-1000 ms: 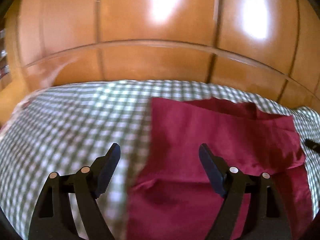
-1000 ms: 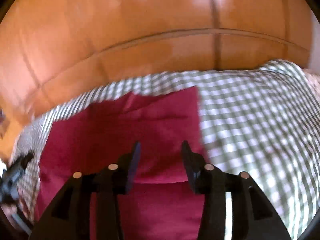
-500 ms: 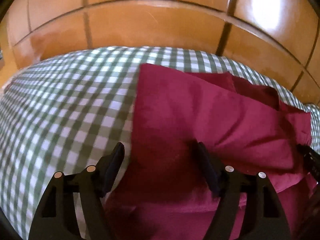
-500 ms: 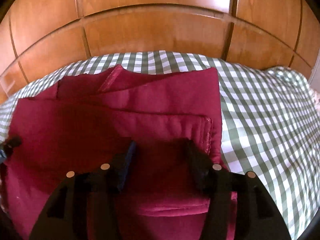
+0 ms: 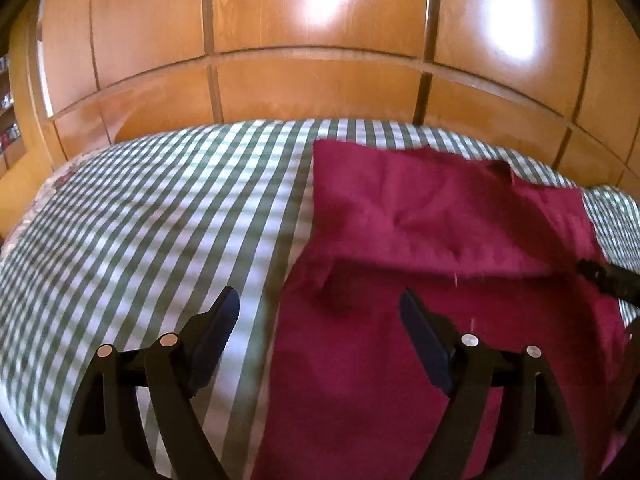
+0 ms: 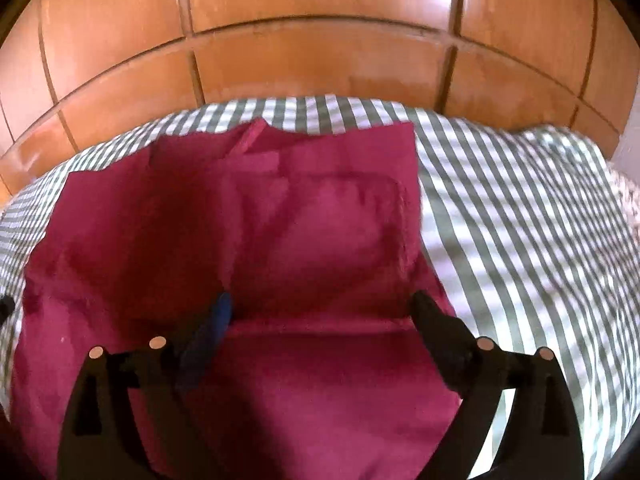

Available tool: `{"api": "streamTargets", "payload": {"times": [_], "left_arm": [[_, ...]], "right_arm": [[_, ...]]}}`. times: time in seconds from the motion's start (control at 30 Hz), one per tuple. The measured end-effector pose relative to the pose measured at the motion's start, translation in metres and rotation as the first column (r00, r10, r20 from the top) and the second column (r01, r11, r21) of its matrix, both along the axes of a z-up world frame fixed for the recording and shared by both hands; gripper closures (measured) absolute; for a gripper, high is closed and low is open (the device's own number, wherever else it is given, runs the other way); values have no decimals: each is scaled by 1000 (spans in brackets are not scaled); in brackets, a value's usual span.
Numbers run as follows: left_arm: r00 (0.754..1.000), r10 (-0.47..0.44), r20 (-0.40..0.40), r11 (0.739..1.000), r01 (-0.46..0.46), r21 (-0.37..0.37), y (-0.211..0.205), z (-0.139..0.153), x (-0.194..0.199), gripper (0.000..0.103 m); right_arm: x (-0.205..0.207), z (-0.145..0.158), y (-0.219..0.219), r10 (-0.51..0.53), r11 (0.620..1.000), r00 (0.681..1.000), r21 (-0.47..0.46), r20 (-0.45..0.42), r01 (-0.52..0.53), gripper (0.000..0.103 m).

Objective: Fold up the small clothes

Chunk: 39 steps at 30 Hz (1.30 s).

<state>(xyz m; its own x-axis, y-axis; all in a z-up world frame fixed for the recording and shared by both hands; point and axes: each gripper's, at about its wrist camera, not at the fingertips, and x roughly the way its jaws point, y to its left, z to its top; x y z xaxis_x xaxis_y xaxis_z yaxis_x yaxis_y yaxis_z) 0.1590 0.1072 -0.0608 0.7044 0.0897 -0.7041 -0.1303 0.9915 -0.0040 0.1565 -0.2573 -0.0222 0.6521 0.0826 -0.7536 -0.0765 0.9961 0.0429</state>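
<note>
- Dark red fabric garment [image 5: 440,240], partly folded, lying flat on a bed covered by a green-and-white checked cloth [image 5: 160,220]; far portion doubled over the near portion, with a fold edge running across the width.
- Same garment in the right wrist view [image 6: 312,240]: a stitched rectangular panel on the upper layer, a small strip of fabric sticking up at the far edge.
- Garment's left edge along the checked cloth in the left wrist view; its right edge against the checked cloth in the right wrist view [image 6: 520,220].
- Left hand-held gripper [image 5: 320,312]: black, jaws spread wide and opening, nothing pinched; left finger over the checked cloth, right finger over the red fabric, the garment's left edge between them.
- Right hand-held gripper [image 6: 320,312]: jaws spread wide and opening, no pad pressing on cloth; both fingers above the red garment, straddling the fold edge of the upper layer.
- Tip of the other black gripper visible at the right edge of the left wrist view, by the garment's right side.
- Glossy orange-brown wooden panelling [image 5: 320,80] behind the bed, with bright light reflections.
- Both views motion-blurred; contact between fingertips and fabric cannot be told.
</note>
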Motion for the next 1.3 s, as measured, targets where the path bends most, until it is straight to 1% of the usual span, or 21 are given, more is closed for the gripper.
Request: {"api": "streamTargets", "payload": {"times": [0.1,0.2,0.4,0.5,0.6,0.67,0.73,0.8,0.83,0.87,0.9,0.93,0.97,1.0,1.03,1.07,1.1,1.13,1.23,1.3], "left_arm": [[1000,-9,-27,1000,10,15,2,-8,-24,22],[999,-13,-50,1000,14,21,8,-15,-45,22],[993,-11,-119,1000,9,-21,25,-27,-83,22],[990,-30,-139,999,24,-48,32,-30,-101,22],[985,-68,-159,996,57,-74,37,-29,-121,22],[981,-90,-172,993,74,-95,38,-29,-134,29],[975,-122,-186,990,105,-99,36,-28,-147,33],[969,-146,-197,986,127,-107,35,-28,-158,37],[967,-157,-202,984,135,-118,34,-27,-161,40],[964,-168,-206,981,144,-128,34,-27,-165,42],[960,-182,-211,977,154,-145,33,-28,-170,47],[959,-191,-211,974,158,-162,33,-28,-173,54],[957,-201,-210,969,163,-184,33,-28,-175,66],[954,-216,-209,963,174,-205,34,-28,-175,75],[947,-241,-210,953,191,-233,34,-27,-176,91],[944,-257,-208,948,204,-245,33,-25,-177,94],[943,-268,-198,943,213,-257,33,-22,-177,95],[941,-287,-180,930,229,-289,34,-16,-177,95],[942,-312,-127,901,251,-355,41,3,-173,95],[945,-316,-80,877,258,-406,46,18,-164,95]], "right_arm": [[-18,-2,-13,-20,999,1000,-25,-22,20,10],[-38,-7,-33,-53,999,997,-14,-48,53,10],[-84,-22,-69,-78,996,990,27,-113,82,9],[-114,-24,-79,-52,997,991,58,-126,60,9],[-145,-24,-85,-14,996,990,81,-138,25,9],[-164,-24,-87,7,996,989,94,-150,7,10],[-182,-24,-88,28,994,986,109,-166,-10,13],[-202,-26,-90,50,993,979,117,-195,-27,23],[-209,-27,-89,57,993,977,118,-204,-33,26],[-220,-28,-89,71,992,973,122,-219,-45,34],[-226,-29,-90,79,990,970,131,-232,-49,44],[-233,-30,-90,86,989,965,141,-247,-52,50],[-241,-32,-88,104,986,957,155,-271,-63,62],[-243,-33,-88,118,984,952,163,-282,-74,75],[-245,-34,-86,137,981,946,176,-295,-87,82],[-247,-32,-84,161,974,939,206,-303,-100,93],[-247,-29,-83,166,971,941,217,-295,-103,93],[-246,-24,-82,174,966,944,237,-281,-107,93],[-235,-3,-86,174,941,961,325,-216,-97,94],[-221,12,-89,163,919,973,384,-164,-89,94]]}}
